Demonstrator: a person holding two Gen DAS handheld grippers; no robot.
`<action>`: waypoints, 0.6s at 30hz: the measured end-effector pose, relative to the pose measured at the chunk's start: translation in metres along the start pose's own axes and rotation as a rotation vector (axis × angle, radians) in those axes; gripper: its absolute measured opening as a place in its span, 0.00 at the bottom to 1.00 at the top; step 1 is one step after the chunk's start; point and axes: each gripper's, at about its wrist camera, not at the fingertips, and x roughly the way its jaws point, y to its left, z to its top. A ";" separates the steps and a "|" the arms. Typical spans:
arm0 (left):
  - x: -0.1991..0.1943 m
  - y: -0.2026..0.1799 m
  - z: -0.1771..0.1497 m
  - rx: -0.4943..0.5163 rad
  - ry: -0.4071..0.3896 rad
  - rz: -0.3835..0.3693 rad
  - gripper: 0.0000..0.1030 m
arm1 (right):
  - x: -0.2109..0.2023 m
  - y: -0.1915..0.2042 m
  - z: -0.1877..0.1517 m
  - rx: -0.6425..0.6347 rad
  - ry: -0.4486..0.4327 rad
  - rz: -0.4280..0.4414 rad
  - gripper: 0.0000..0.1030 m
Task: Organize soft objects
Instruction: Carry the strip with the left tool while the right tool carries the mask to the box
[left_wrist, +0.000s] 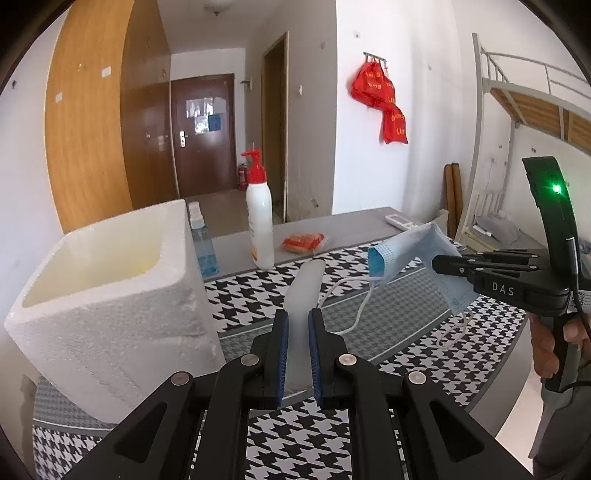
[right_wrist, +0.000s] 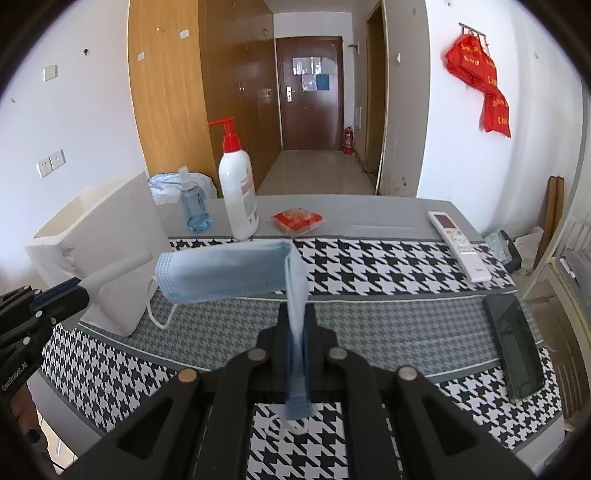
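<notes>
At the far left of the table stands a white foam box, open at the top, on a houndstooth cloth. Behind its right corner is a small bottle of blue liquid, and next to that a tall white pump bottle with a red head. The left gripper has its jaws drawn in tight on a pale, translucent sheet-like thing, held edge-up between the blue pads; in the right wrist view the same thing shows as a flat whitish panel in front of the foam box. A red packet lies on the bare grey tabletop beyond the cloth, right of the pump bottle. Near the middle, a light blue face mask hangs in the air above the cloth, bent into an L, one end pinched in the fully closed right gripper; its white ear loops dangle below. Further right a white remote control lies aslant on the cloth, and nearer the right edge a dark phone lies flat. A hand grips the right gripper's handle.
</notes>
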 end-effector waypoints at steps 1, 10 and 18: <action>-0.001 0.000 0.000 0.001 -0.003 0.001 0.12 | -0.001 0.000 0.000 0.001 -0.003 0.001 0.07; -0.011 0.002 0.004 0.008 -0.028 0.014 0.12 | -0.017 0.007 0.005 -0.011 -0.038 0.001 0.07; -0.018 0.002 0.010 0.019 -0.053 0.022 0.12 | -0.026 0.006 0.009 -0.001 -0.069 0.004 0.07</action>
